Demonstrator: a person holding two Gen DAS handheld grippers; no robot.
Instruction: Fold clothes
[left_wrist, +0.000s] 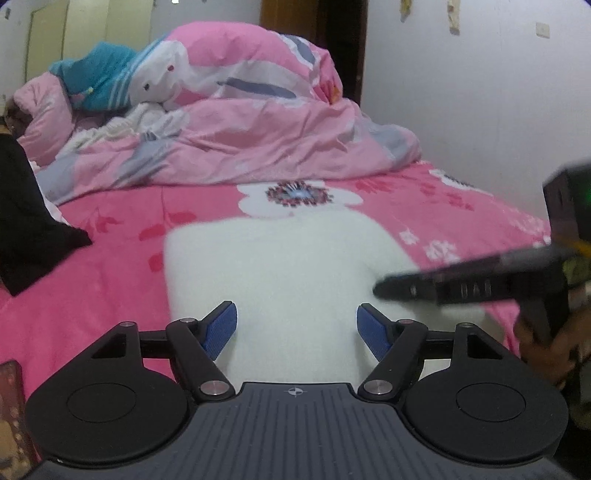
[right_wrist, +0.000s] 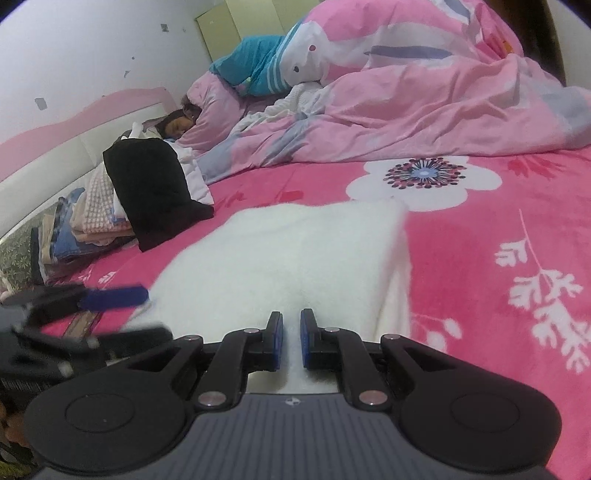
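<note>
A white fluffy garment lies folded into a rectangle on the pink flowered bed sheet. My left gripper hovers open over its near edge, blue pads wide apart with nothing between them. It shows blurred at the garment's left side in the right wrist view. My right gripper has its jaws nearly together with a ridge of the white fabric between the pads. In the left wrist view the right gripper reaches in from the right onto the garment's right edge, held by a hand.
A black garment leans on a stack of folded clothes at the left. A crumpled pink duvet fills the far bed, and a person sleeps by the headboard. A white wall borders the right.
</note>
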